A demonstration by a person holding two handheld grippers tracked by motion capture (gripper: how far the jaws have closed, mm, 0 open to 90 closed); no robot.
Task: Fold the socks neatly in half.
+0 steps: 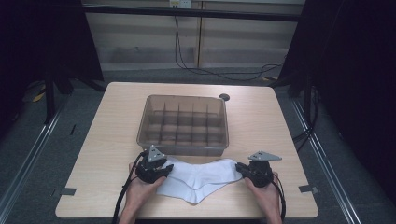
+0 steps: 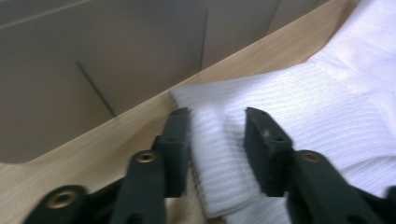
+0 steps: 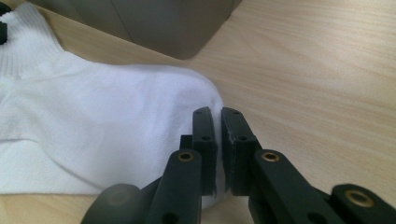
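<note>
Lying flat on the near part of a light wooden table [image 1: 107, 140], a pair of white socks [image 1: 196, 182] is seen stretched between two hand-held grippers, just in front of a clear plastic organiser box [image 1: 183, 123] divided into small compartments. The ribbed cuff end is reached by the left gripper [image 1: 164, 171], whose jaws stand apart on either side of a fold of the knit in the left gripper view, the fabric [image 2: 224, 163] between them but not pinched; one pad appears to touch the fold, the other is apart from it. The toe end at the right is clamped by the right gripper [image 1: 240, 169], its jaws [image 3: 218, 149] drawn nearly together on a thin edge of white cloth. The socks are bent in a shallow V, heel pointing to the near edge of the table. The box is set at the table's middle, its near wall just beyond the socks. A person's forearms are seen entering from the near edge
</note>
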